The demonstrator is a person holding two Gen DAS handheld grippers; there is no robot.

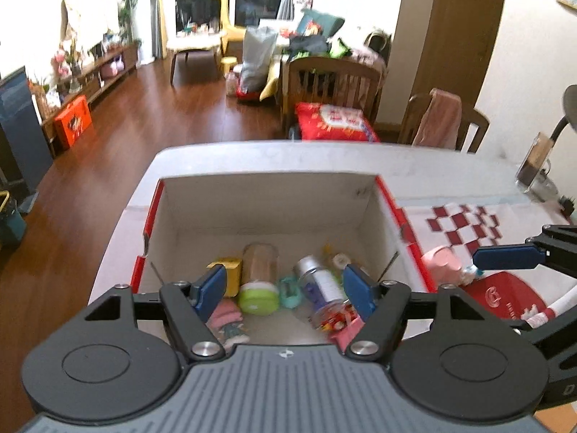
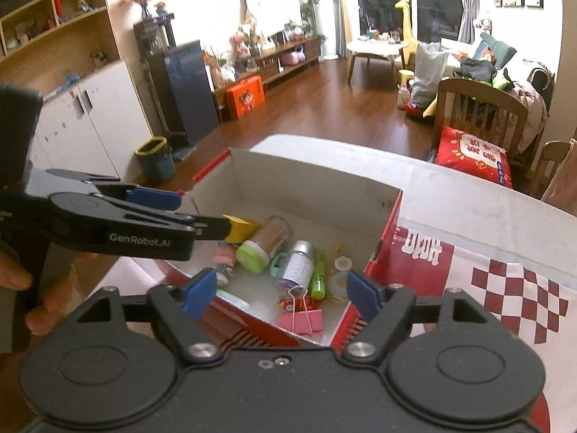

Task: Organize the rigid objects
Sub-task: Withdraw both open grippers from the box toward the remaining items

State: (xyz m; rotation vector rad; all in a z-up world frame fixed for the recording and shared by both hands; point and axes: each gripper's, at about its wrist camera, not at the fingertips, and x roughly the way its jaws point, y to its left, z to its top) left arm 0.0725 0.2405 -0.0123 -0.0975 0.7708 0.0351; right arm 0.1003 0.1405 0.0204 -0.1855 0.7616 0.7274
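An open cardboard box (image 1: 267, 198) (image 2: 317, 184) with red outer sides holds several small items: a jar with a green lid (image 1: 259, 281) (image 2: 265, 243), a yellow block (image 1: 227, 270) (image 2: 241, 230), a clear bottle with a silver cap (image 1: 319, 285) (image 2: 295, 263), a teal clip (image 1: 290, 290) and a pink binder clip (image 2: 301, 319). My left gripper (image 1: 285, 290) is open and empty above the box's near side; it also shows in the right wrist view (image 2: 187, 209). My right gripper (image 2: 281, 294) is open and empty above the box's near corner. A pink toy (image 1: 441, 263) lies outside, right of the box.
The box stands on a white table (image 1: 324, 155) with a red-checked cloth (image 1: 465, 223) (image 2: 512, 288) to its right. A glass jar (image 1: 533, 166) stands at the table's far right. Wooden chairs (image 1: 331, 83) and a red cushion (image 1: 335, 122) are behind the table.
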